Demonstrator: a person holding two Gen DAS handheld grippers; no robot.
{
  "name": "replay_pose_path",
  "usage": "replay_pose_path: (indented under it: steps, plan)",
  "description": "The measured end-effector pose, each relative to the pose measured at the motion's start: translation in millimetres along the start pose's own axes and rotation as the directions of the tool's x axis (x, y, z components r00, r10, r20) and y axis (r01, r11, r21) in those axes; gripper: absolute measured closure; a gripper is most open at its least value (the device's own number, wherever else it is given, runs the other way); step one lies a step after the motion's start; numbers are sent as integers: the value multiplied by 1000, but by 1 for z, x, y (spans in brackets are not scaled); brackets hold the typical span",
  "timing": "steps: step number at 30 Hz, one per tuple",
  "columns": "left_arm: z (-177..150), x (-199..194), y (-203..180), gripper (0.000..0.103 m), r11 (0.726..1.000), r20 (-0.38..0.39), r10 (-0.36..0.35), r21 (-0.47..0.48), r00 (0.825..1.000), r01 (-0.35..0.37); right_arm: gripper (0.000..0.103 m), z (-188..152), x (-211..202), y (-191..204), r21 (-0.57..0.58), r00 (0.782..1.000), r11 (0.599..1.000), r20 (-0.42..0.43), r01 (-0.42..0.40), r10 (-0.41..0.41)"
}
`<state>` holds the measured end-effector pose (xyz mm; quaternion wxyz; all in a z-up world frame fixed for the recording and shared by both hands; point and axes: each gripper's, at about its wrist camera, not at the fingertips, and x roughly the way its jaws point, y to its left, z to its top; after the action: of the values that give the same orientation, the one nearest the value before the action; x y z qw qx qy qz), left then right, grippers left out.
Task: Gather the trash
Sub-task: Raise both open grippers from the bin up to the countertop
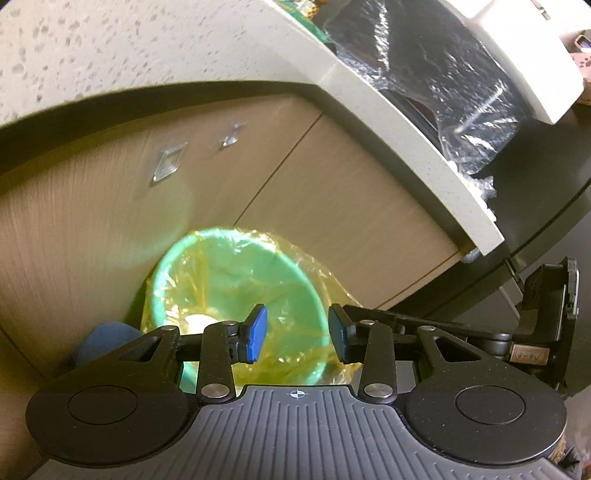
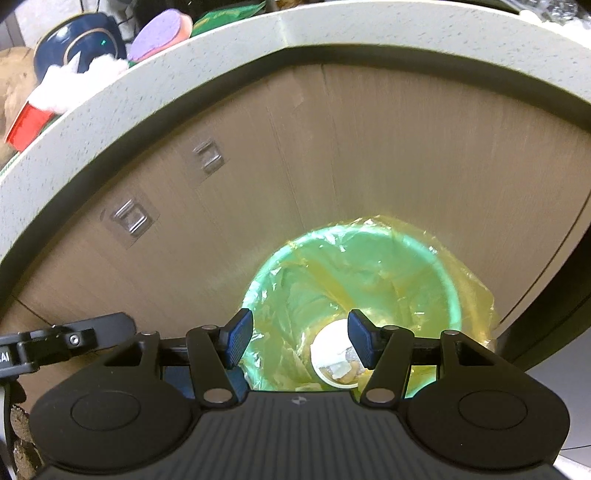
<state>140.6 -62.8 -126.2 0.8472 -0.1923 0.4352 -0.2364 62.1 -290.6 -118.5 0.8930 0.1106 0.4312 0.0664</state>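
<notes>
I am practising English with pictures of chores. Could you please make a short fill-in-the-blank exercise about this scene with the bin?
1. The green bin is lined with a ____ plastic bag.
2. Both the left hand-held gripper and the right hand-held gripper are ____, holding nothing.
3. A white paper cup lies ____ the bin.
4. The bin stands in front of a ____ cabinet.

Missing words: yellow; open; inside; wooden

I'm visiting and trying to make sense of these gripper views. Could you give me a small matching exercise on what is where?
Things:
1. green bin
2. white cup
3. purple sponge
4. clear hook

Places:
A. stuck on the cabinet front
B. on the countertop
C. on the floor by the cabinet
D. at the bottom of the yellow liner

Pairs: 1-C, 2-D, 3-B, 4-A
</notes>
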Motion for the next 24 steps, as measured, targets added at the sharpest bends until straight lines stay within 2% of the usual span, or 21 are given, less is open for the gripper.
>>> replay_pose_path:
  steps: [5,9,12,14,17,19,20,22,24]
  plan:
    - [13,-2,-8,62,999,-2,-22,26,1000,22,46,14,-3,5,-31,1000,999,18,9,-9]
    - [33,-8,-22,62,1000,7,-10,28,1000,10,46,38,-14,5,-40,999,999,32,5,-4]
    - [56,-28,-42,62,999,28,-4,52,1000,3,46,64,-28,10,-67,999,998,44,-18,21]
    - [74,-50,-55,62,998,68,-14,65,998,10,46,86,-44,19,-104,995,994,92,-33,43]
    - [102,-89,-71,62,995,162,26,86,987,-40,46,118,-68,37,-161,980,985,175,-65,93]
    - [114,-112,-75,62,990,242,74,100,967,-100,43,134,-78,49,-201,965,975,224,-94,139]
    - [119,-121,-73,62,988,276,93,96,957,-124,38,140,-80,55,-218,957,971,245,-99,153]
    - [125,-126,-64,62,986,280,126,73,952,-152,36,146,-79,69,-247,949,965,272,-91,159]
    - [133,-123,-53,62,982,228,171,43,959,-185,36,150,-71,81,-257,954,962,256,-90,158]
